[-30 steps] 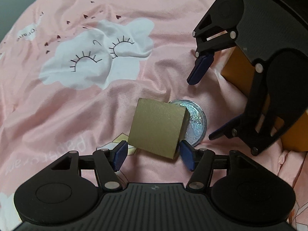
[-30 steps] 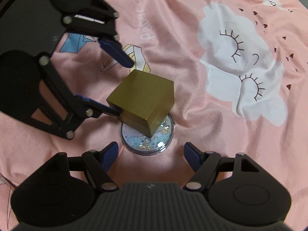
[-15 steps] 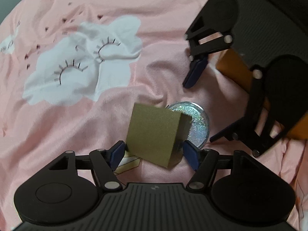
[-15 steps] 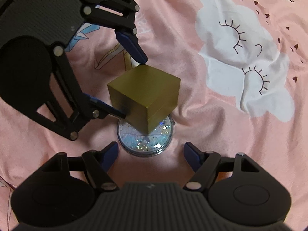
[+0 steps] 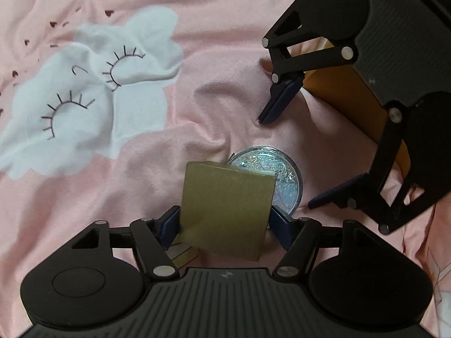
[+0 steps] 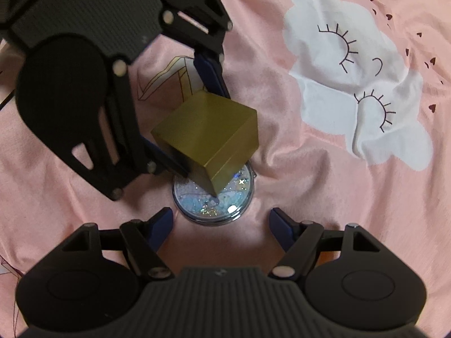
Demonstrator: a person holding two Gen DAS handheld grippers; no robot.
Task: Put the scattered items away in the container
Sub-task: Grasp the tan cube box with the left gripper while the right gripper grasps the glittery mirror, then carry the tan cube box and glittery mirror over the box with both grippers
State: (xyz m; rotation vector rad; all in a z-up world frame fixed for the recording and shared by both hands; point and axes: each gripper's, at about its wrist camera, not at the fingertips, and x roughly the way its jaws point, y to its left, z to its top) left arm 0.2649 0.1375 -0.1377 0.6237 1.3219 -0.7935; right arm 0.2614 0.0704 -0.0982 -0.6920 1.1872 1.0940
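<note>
A gold cube box (image 5: 225,205) (image 6: 208,135) lies tilted, one corner resting on a round glittery compact (image 5: 284,180) (image 6: 217,202) on the pink sheet. My left gripper (image 5: 224,221) (image 6: 203,132) points down over the box with its jaws wide. Its blue pads (image 5: 169,222) stand close against two opposite sides of the box, and I see no firm squeeze. My right gripper (image 6: 220,217) (image 5: 284,163) hangs open just above the compact, with nothing between its fingers.
An orange-yellow box (image 5: 338,95) shows behind the right gripper, at the right of the left wrist view. The wrinkled pink sheet carries a white cloud print (image 5: 112,98) (image 6: 352,84) and a line drawing (image 6: 169,79) near the gold box.
My left gripper has sunk over the gold box, so its pads now flank the box's sides instead of its near edge. The box, the compact and the right gripper have kept still.
</note>
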